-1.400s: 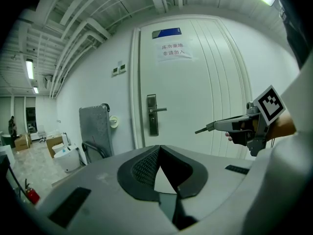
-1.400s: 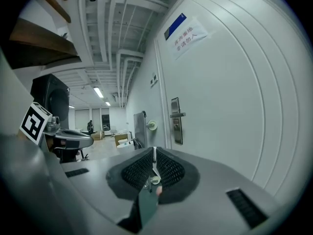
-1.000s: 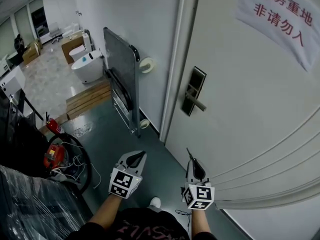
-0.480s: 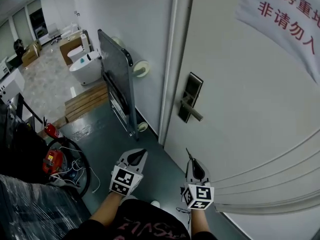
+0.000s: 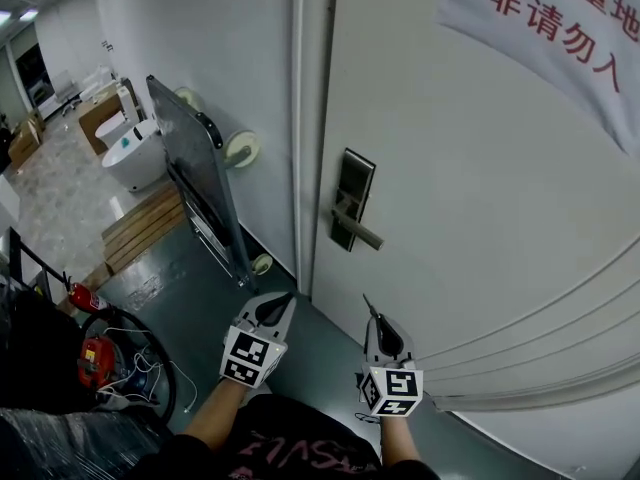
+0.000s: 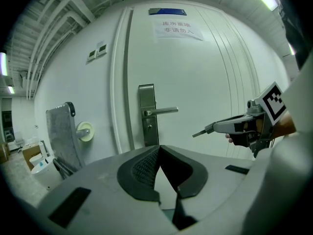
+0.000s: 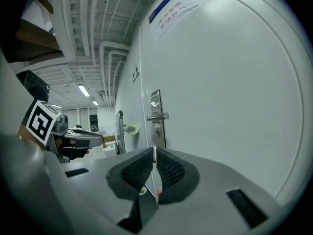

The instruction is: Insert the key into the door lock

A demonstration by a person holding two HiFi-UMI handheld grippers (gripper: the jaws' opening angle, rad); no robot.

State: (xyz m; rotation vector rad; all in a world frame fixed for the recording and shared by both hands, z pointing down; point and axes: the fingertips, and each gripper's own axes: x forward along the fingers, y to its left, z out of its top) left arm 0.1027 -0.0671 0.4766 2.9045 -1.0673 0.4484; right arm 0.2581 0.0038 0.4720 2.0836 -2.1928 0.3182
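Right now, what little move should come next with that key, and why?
Probably carry the right gripper forward toward the door lock. Its jaws are shut on the key, whose tip points toward the lock but is clearly short of it, with open air between them. The left gripper is shut, holding nothing.

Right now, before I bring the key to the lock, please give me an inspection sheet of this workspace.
Surface: dark grey floor.
Job's things: silver lock plate with lever handle on white door; thin metal key, not yet at lock.
Clutter: folded grey platform trolley against wall; white toilet.
Grippers: left gripper shut, empty; right gripper shut on that key.
Cables: white cables on floor.
Surroundings: paper sign with red characters on door.
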